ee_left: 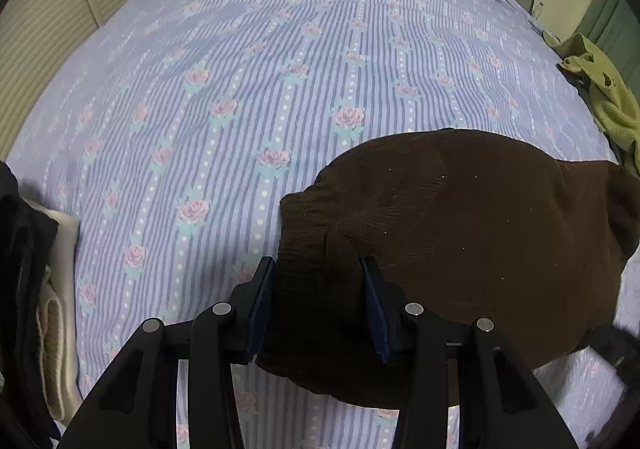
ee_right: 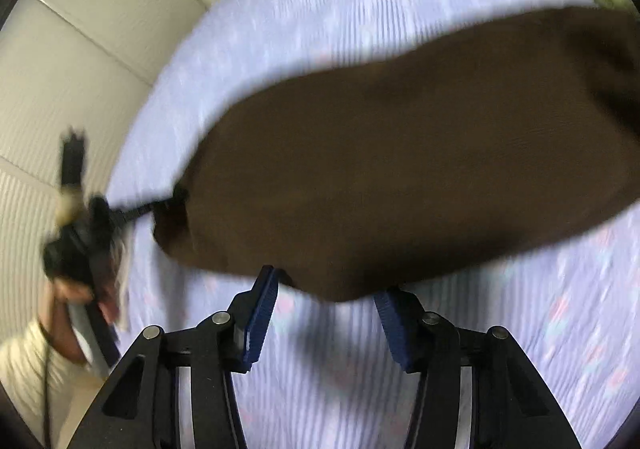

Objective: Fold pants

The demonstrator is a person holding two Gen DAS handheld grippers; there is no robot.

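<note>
The brown knit pants lie bunched on the floral blue striped bed sheet. My left gripper is shut on their ribbed end, and the fabric fills the gap between both blue pads. In the blurred right wrist view the pants stretch across the sheet. Their lower edge hangs between the tips of my right gripper, whose jaws stand apart with sheet showing between the pads. At the far left the left gripper holds the pants' end, with a person's hand behind it.
A crumpled green cloth lies at the bed's right edge. Folded cream and black clothes are stacked at the left edge. Cream panelled walls border the bed on the left and far side.
</note>
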